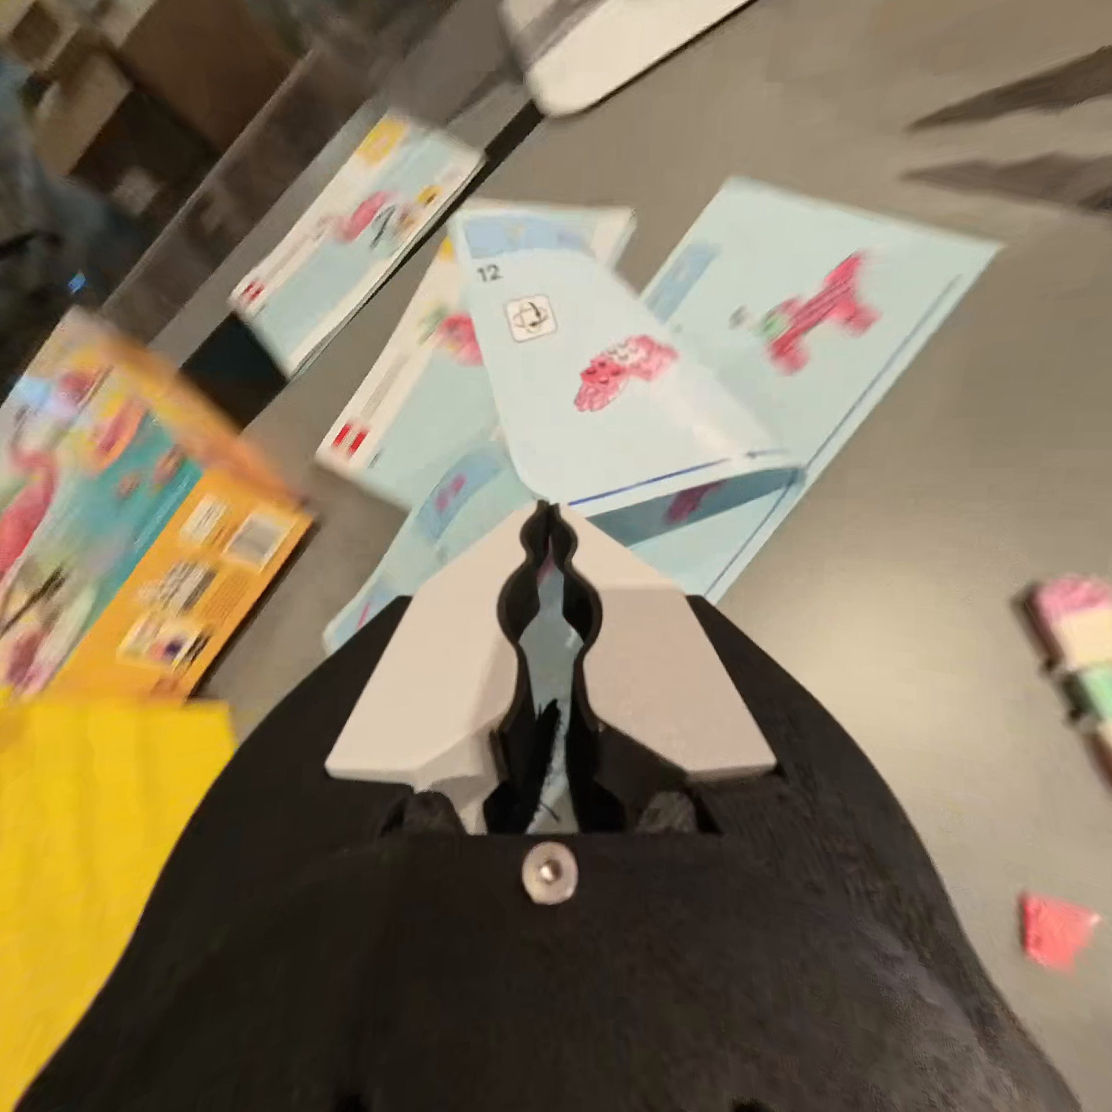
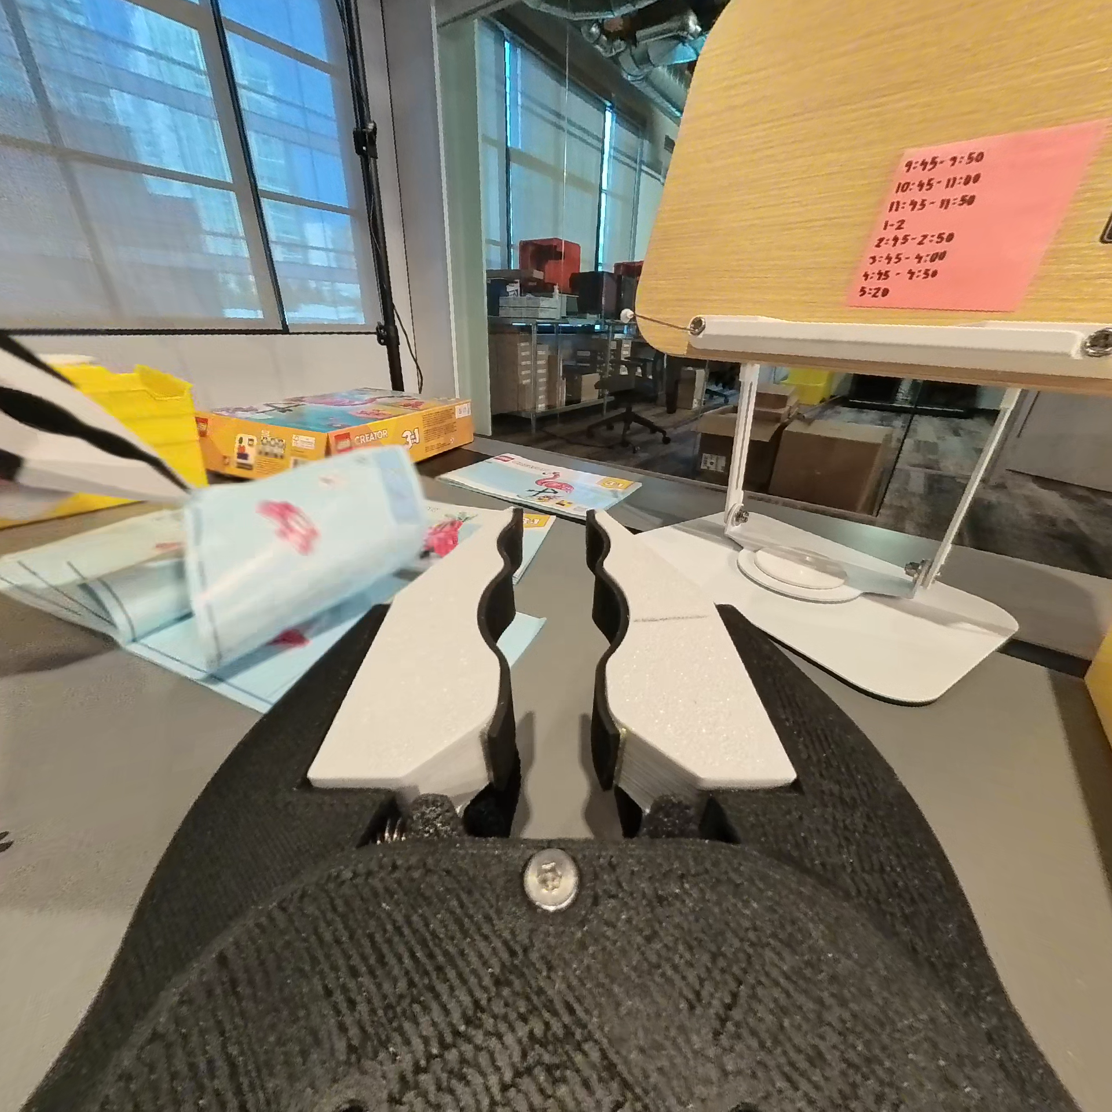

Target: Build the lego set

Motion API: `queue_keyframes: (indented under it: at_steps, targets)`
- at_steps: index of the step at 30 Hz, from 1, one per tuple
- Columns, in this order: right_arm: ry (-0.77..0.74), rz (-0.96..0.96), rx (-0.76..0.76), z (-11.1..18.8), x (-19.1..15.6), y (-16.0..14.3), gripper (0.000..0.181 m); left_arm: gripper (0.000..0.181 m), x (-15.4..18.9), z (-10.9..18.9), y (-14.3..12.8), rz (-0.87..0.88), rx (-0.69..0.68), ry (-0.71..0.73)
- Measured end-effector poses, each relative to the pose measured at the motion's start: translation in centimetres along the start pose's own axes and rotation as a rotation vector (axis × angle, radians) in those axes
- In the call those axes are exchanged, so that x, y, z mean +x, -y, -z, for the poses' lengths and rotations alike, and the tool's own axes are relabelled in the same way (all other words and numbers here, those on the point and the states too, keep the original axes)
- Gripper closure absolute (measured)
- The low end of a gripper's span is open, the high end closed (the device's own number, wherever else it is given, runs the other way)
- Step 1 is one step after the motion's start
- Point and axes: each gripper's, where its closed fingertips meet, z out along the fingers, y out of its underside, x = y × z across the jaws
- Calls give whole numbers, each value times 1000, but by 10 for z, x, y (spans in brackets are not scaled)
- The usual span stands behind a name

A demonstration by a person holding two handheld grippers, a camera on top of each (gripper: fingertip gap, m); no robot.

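Note:
My left gripper [image 1: 549,508] is shut on the edge of a pale blue page [image 1: 602,373] of the open instruction booklet [image 1: 812,313] and holds the page curled up off the grey table. In the right wrist view the same gripper [image 2: 180,484] pinches the lifted page [image 2: 301,541] at the left. My right gripper [image 2: 550,517] is open and empty, low over the table beside the booklet. A stack of pastel bricks [image 1: 1077,638] and a pink piece [image 1: 1056,939] lie at the right of the left wrist view.
The lego box [image 2: 337,430] and a yellow bin [image 2: 144,409] stand at the far left. Two closed booklets [image 1: 355,240] [image 1: 391,409] lie beyond the open one. A wooden board [image 2: 872,180] with a pink note [image 2: 975,216] stands on a white base [image 2: 842,632] at the right. One gripper's finger ends stand about 25 cm off the other's. Between my left fingertips and the pink piece [image 1: 1056,939] there is roughly 20 cm.

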Motion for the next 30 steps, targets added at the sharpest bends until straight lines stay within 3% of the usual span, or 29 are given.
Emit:
queue_keyframes:
  at_steps: [5,9,12,14,16,18,20,23,26,30]
  targets:
    - [-2,5,-4,0,0,-1,162,181,-33,43,-81,127,-176,146]
    - [-1,13,-9,0,-1,-1,162,181,-37,61,-120,218,-301,182]
    - [1,21,-14,0,-3,-2,162,181,-39,66,-133,308,-330,199]
    - [2,24,-15,0,-3,-2,162,146,-35,70,-138,373,-338,189]
    - [2,25,-15,0,-3,-2,162,121,-32,77,-141,430,-329,192]
    - [1,29,-16,-1,-3,-2,162,108,-37,84,-130,474,-225,230]
    - [2,36,-21,-2,-4,-3,162,110,-38,86,-93,496,-1,214]
    - [4,49,-27,-2,-6,-4,162,123,-9,77,-29,467,229,24]
    - [4,52,-28,-2,-6,-4,162,122,24,53,21,390,271,-130]
    - [6,53,-29,-2,-6,-4,162,128,65,8,54,225,186,-289]
